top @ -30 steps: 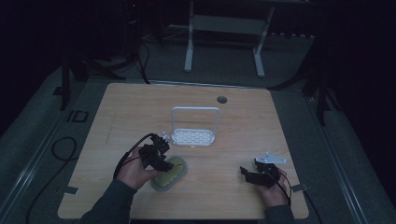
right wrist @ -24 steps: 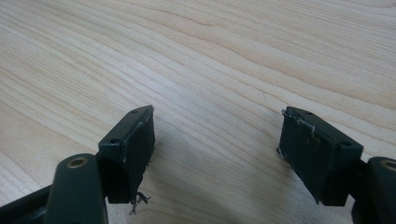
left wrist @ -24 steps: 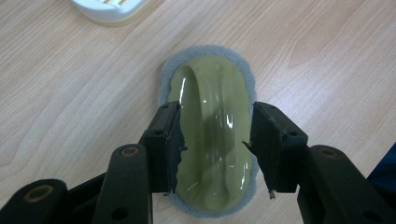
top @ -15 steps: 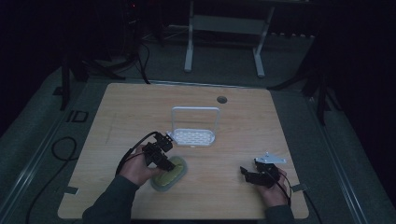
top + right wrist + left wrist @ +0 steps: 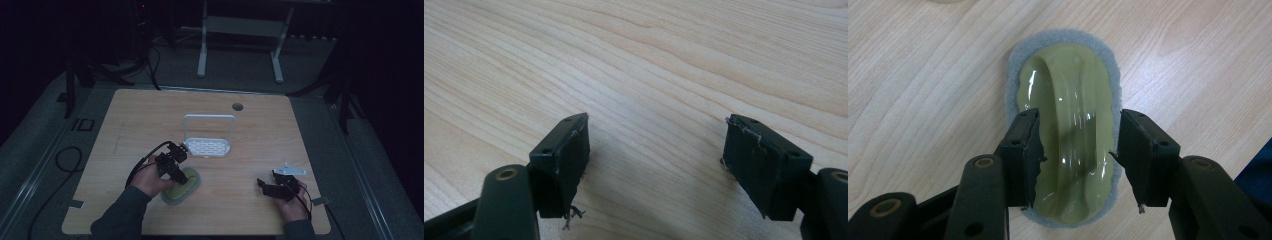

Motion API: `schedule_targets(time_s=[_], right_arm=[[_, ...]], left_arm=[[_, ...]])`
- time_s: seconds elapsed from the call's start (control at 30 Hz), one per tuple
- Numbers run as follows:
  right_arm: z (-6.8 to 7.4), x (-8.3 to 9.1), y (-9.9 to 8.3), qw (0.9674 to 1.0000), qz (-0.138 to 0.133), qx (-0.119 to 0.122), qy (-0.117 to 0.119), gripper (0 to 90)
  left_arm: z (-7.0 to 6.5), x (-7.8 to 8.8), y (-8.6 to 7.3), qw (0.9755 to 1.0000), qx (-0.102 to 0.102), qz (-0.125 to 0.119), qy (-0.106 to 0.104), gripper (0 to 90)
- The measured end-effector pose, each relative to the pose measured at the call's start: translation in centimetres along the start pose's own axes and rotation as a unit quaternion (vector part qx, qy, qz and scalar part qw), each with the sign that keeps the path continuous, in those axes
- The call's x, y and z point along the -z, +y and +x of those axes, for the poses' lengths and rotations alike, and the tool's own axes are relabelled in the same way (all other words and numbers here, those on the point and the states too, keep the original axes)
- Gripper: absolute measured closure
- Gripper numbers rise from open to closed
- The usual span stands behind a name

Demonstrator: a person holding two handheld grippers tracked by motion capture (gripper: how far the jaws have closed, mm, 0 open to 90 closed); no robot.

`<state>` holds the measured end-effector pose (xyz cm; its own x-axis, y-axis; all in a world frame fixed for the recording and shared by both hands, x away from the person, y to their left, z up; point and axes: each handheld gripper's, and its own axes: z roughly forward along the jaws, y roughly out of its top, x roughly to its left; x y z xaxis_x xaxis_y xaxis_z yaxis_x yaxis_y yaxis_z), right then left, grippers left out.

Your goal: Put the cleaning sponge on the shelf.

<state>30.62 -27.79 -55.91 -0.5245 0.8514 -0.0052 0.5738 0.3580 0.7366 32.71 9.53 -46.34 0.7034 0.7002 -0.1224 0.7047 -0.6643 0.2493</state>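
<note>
Step in hand: taking up the green scrubber (image 5: 1068, 135) with the left gripper (image 5: 1075, 155) — a judgement from how the jaws stand about it.
Where the scrubber lies: flat on the table (image 5: 150, 120), near the front edge on the person's left, just in front of the small white rack (image 5: 207, 146); in the high view the left hand (image 5: 150, 176) covers part of it.
What it is: a glossy green moulded top with a raised ridge along its length, set on a grey pad that shows as a rim all round.
Left gripper state: released — the jaws straddle the green top from either side; on one side a narrow gap shows, on the other the jaw looks at or very near the edge. Nothing is held yet.
Right gripper (image 5: 654, 155) state: jaws spread wide over bare wood, holding nothing, well apart from the scrubber at the table's right front.
How to do it well: keep the jaws square to the long axis, lower them until the pads meet the firm green sides rather than the soft grey rim, then close evenly.
Risk: the glossy curve may slip upward out of a shallow pinch; a grip low on the sides should hold better.
Handling guess: light, with a soft base that gives.
</note>
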Motion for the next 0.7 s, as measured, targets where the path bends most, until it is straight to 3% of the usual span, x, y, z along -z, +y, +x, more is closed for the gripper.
schedule_targets(time_s=[0.7], right_arm=[[0.0,0.0,0.0,1.0,0.0,0.001,0.0,26.1]], left_arm=[[0.2,-1.1,0.7,0.9994,0.005,0.033,-0.001,57.7]])
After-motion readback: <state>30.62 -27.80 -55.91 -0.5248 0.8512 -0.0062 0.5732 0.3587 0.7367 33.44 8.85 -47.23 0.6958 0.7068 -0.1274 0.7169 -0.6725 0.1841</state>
